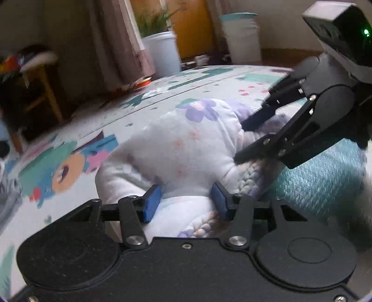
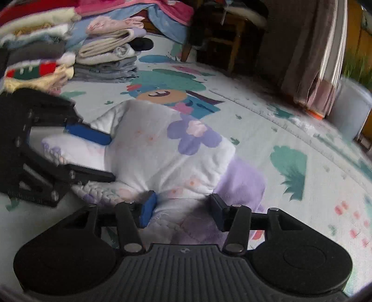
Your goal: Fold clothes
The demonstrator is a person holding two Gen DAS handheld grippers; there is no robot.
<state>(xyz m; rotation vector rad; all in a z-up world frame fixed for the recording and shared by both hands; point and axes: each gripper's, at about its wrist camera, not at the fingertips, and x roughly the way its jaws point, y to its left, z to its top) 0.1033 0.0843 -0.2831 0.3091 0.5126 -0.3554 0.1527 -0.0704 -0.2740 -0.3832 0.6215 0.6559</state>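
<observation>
A white planter pot [image 1: 164, 52] beside the curtain [image 1: 121, 41] holds a green plant [image 1: 154, 22], blurred. The folded white fleece garment with purple flowers [image 2: 176, 148] lies mid-mat on the cartoon play mat [image 2: 290, 139]; its near edge is hidden behind both tools. The left gripper [image 1: 186, 199] and right gripper [image 2: 182, 209] each stand spread, fabric between the pads but unpinched; bare mat stretches from the garment toward the curtain, stacked clothes [image 2: 109, 46] behind.

The garment [image 2: 162, 148] was soft white quilted cloth, matt, with printed lilac flowers and a smooth lilac lining. The play mat [image 2: 290, 130] was smooth printed sheet with a slight sheen. Gripper bodies were matt black plastic with bright metal screws; the pads [image 1: 152, 203] were blue, rubbery-looking. The stool [image 2: 232, 46] was wood.
</observation>
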